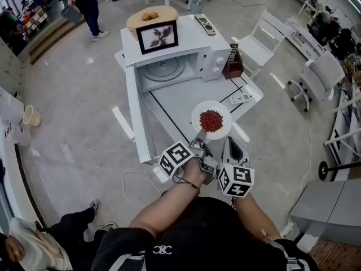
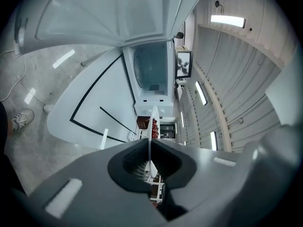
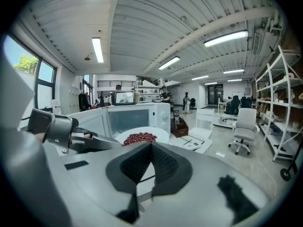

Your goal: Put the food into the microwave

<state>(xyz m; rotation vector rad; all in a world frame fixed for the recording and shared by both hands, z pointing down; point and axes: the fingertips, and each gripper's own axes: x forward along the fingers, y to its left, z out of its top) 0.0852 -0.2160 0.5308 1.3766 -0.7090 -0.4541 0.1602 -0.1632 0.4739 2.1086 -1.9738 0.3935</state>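
The microwave (image 1: 186,61) stands at the table's (image 1: 186,103) far left corner. Its door (image 1: 138,117) is swung fully open to the left, along the table's left edge, and the cavity is exposed. A picture frame (image 1: 157,36) stands on top of the microwave.

The left gripper (image 1: 198,135) is closed on the near rim of the plate (image 1: 221,130) (its own view shows the plate edge-on between the pads). The plate is held level above the table's near right part, in front of the cavity and well clear of it. The food (image 1: 211,120), a red heap, lies at the plate's centre.

The right gripper (image 1: 230,141) is just beside the plate's near right rim, with its jaws together and nothing between them.
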